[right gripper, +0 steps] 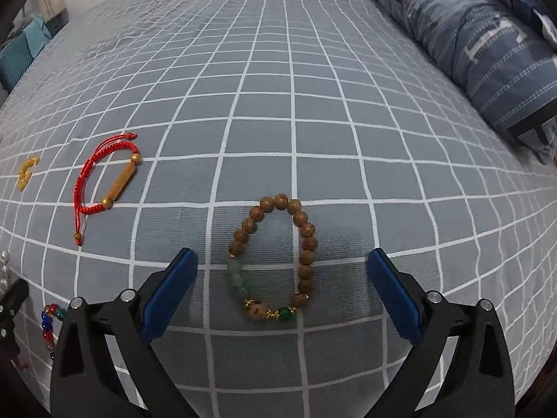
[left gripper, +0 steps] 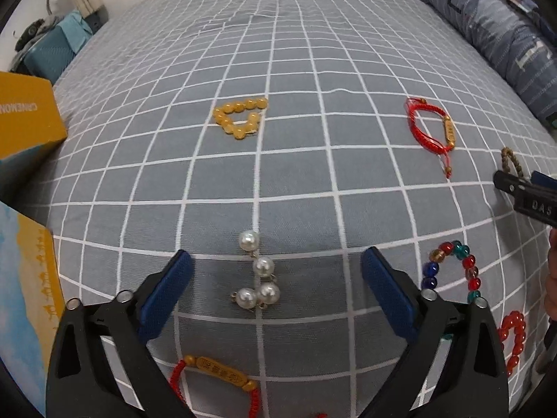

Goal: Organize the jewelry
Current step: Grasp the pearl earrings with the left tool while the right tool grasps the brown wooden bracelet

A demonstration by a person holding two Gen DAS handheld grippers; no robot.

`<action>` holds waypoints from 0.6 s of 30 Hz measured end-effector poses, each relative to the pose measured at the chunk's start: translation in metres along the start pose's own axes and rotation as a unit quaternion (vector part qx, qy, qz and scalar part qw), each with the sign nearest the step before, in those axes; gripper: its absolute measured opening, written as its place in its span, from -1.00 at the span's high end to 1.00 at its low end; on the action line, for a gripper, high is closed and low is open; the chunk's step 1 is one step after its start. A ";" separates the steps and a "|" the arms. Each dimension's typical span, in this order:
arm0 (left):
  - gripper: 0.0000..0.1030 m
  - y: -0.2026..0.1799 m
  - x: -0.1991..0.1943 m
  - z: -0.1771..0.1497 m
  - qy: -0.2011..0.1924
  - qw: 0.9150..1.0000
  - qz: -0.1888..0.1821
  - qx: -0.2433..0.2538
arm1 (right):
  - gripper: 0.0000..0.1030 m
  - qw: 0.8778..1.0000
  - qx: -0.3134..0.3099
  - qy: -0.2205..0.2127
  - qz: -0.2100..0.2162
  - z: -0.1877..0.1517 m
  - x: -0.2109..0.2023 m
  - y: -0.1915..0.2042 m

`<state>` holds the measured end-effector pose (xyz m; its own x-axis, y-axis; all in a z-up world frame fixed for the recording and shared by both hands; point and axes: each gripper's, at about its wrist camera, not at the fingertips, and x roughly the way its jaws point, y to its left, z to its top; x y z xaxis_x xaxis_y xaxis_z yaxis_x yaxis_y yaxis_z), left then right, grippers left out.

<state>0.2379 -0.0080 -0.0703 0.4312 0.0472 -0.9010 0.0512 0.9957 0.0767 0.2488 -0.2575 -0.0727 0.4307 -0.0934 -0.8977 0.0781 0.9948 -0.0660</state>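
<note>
Jewelry lies on a grey checked bedsheet (left gripper: 296, 181). My left gripper (left gripper: 276, 264) is open, its blue pads either side of a pearl piece (left gripper: 259, 277). A yellow bead bracelet (left gripper: 240, 116) lies farther off, a red cord bracelet (left gripper: 431, 129) at right, a multicoloured bead bracelet (left gripper: 452, 271) beside the right finger, a red bead bracelet (left gripper: 513, 334) and another red cord bracelet (left gripper: 216, 379) close in. My right gripper (right gripper: 282, 261) is open around a brown wooden bead bracelet (right gripper: 275, 261) with green beads. The red cord bracelet (right gripper: 108, 181) lies to its left.
A yellow box (left gripper: 24, 118) and a blue-yellow box (left gripper: 24, 296) stand at the left bed edge. A rolled blue striped duvet (right gripper: 470, 35) lies along the right. Teal items (left gripper: 52, 48) sit beyond the far left corner. The right gripper's tip (left gripper: 522, 195) shows in the left view.
</note>
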 end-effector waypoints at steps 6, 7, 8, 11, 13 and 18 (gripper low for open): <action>-0.39 -0.004 -0.007 -0.005 0.001 1.000 -0.021 0.009 | -0.47 1.000 -0.001 0.001 0.011 -0.002 -0.003 0.003; -0.30 -0.004 -0.008 -0.006 0.002 1.000 -0.024 0.009 | -0.40 1.000 -0.002 0.002 0.013 -0.002 -0.004 0.005; -0.25 -0.005 -0.009 -0.007 0.002 1.000 -0.028 0.009 | -0.36 1.000 -0.003 0.002 0.014 -0.002 -0.005 0.006; 0.02 -0.005 -0.013 -0.007 0.006 0.999 -0.036 0.003 | -0.12 1.000 -0.002 0.004 0.018 -0.002 -0.007 0.008; 0.18 -0.004 -0.015 -0.009 0.009 0.999 -0.040 -0.001 | 0.09 1.000 0.001 0.007 0.021 -0.002 -0.009 0.008; 0.67 0.000 -0.021 -0.011 0.014 0.999 -0.037 -0.002 | 0.54 1.000 0.007 0.013 0.025 -0.004 -0.013 0.006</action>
<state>0.2186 -0.0083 -0.0566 0.4004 -0.0243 -0.9160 0.0793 0.9968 0.0082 0.2403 -0.2505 -0.0631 0.4110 -0.0429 -0.9106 0.0698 0.9974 -0.0154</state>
